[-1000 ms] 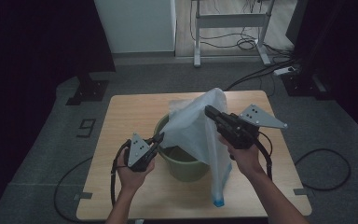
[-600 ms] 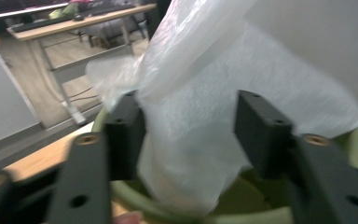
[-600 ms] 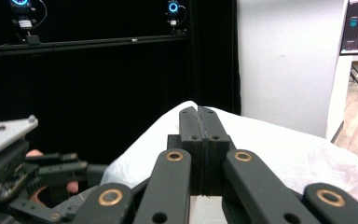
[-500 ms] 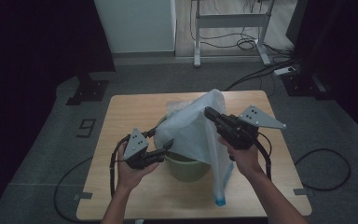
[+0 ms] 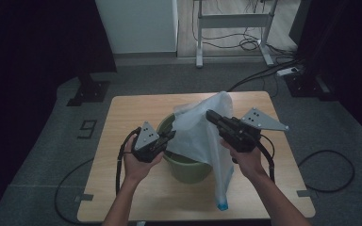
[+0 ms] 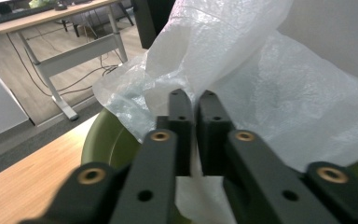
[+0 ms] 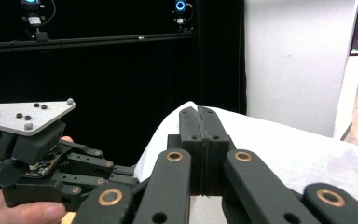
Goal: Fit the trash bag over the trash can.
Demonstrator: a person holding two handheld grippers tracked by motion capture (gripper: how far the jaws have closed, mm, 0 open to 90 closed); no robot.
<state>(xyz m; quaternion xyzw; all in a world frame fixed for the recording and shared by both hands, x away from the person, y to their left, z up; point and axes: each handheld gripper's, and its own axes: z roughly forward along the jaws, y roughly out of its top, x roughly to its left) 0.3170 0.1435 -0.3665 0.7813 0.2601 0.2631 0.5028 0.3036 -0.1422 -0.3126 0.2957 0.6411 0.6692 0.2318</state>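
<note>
At the left of the high view, the left gripper (image 5: 172,136) sits at the near-left rim of a green bucket (image 5: 188,167), which stands around the middle of the wooden table (image 5: 122,117). Its jaws have just been closing, and in the left gripper view (image 6: 195,109) they are pinched together on a fold of the white plastic bag (image 6: 261,93), with the film caught between the pads. The bag (image 5: 202,134) rises out of the bucket and drapes over its near-right side, its tail hanging down to a blue end near the table's front edge. Farther right, the right gripper (image 5: 210,116) has its jaws fully closed on the bag's upper part; the right gripper view (image 7: 199,114) shows them clamped on the film.
</note>
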